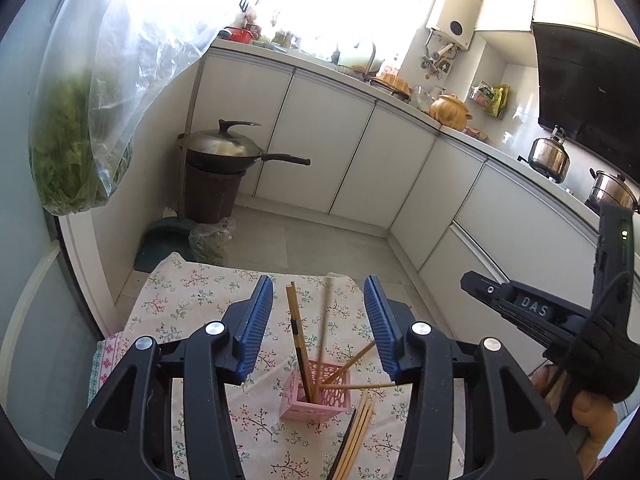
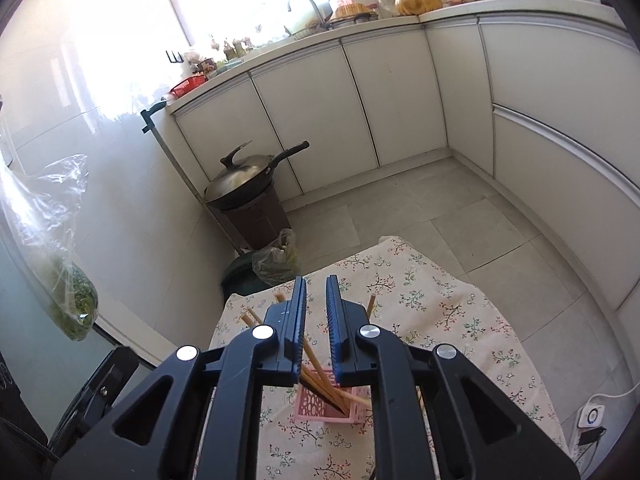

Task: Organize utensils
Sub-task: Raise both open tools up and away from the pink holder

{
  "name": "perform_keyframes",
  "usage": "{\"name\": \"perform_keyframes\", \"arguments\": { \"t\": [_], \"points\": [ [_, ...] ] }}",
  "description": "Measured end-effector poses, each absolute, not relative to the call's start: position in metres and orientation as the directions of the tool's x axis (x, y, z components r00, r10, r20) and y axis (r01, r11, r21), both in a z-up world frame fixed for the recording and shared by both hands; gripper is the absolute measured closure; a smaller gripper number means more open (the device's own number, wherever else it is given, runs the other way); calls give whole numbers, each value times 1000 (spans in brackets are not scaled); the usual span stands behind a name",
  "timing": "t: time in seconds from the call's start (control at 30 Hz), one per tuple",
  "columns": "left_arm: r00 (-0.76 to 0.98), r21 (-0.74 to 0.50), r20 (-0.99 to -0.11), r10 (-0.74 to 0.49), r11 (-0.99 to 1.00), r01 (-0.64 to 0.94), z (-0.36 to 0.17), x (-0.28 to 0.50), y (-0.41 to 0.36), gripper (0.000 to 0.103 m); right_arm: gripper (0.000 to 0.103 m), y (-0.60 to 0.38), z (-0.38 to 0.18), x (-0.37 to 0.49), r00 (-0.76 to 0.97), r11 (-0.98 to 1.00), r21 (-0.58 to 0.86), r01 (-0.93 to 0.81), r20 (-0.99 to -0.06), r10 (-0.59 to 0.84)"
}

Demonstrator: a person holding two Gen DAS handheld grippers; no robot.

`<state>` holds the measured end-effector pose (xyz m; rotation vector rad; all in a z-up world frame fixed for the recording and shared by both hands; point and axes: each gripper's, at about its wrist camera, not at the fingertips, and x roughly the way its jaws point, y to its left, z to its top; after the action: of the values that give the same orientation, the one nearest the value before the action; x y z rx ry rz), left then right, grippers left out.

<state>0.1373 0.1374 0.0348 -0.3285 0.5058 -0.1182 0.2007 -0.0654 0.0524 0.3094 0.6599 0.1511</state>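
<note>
Right up front, the left gripper (image 1: 318, 322) hangs over the table with its two blue ribbed pads standing well apart and nothing clamped between them. Below that gap sits the small pink openwork plastic holder (image 1: 320, 394) on the cream cloth printed with little flowers (image 1: 188, 300). Count the wooden chopsticks in the holder (image 1: 298, 340): one pale-and-dark pair stands nearly upright at the left, one blurred stick rises beside it, and two more lean out low towards the right, so about five, though the blur makes the count unsure. Just in front of the holder, a bundle of loose wooden chopsticks (image 1: 356, 436) lies flat on the cloth, three pale and one dark as far as can be seen.

Over to the right, the black right gripper (image 1: 474, 286) pokes in from the side, with a hand (image 1: 592, 412) on its handle.

From the right wrist, the right gripper (image 2: 316, 328) shows its two blue pads drawn close, only a narrow slit between them, and nothing caught there. The pink holder (image 2: 320, 404) sits directly beneath it, sticks fanning out to both sides behind the fingers.

Behind, on the floor: one dark lidded wok (image 1: 224, 148) on one brown bin (image 1: 212, 196).
</note>
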Motion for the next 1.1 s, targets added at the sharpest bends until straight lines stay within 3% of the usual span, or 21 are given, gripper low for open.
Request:
{"name": "perform_keyframes", "arguments": {
  "t": [0.27, 0.33, 0.47, 0.63, 0.87, 0.93, 1.03, 1.1],
  "points": [
    [878, -271, -453, -158, 962, 34, 44, 124, 121, 44, 89, -59, 64, 173, 789, 965, 256, -63, -579, 205],
    [878, -260, -453, -154, 965, 36, 44, 121, 118, 38, 76, -61, 64, 166, 792, 968, 243, -59, -579, 193],
    [885, -251, -445, -139, 968, 26, 46, 114, 116, 24, 69, -68, 63, 156, 793, 971, 233, -44, -583, 176],
    [888, -234, -445, -117, 972, 11, 48, 108, 113, 15, 50, -80, 59, 136, 803, 975, 220, -14, -578, 142],
    [869, -194, -481, -117, 981, 25, 41, 106, 101, 8, 32, -101, 54, 118, 800, 970, 239, 30, -588, 121],
    [865, -177, -489, -116, 984, 32, 40, 104, 96, 7, 19, -109, 53, 110, 804, 966, 256, 42, -582, 119],
    [847, -148, -519, -118, 988, 47, 35, 106, 89, 7, 7, -126, 49, 97, 814, 949, 309, 54, -564, 138],
    [824, -116, -555, -114, 992, 60, 26, 108, 83, 7, 7, -142, 42, 87, 819, 934, 349, 80, -557, 139]
  ]
}}
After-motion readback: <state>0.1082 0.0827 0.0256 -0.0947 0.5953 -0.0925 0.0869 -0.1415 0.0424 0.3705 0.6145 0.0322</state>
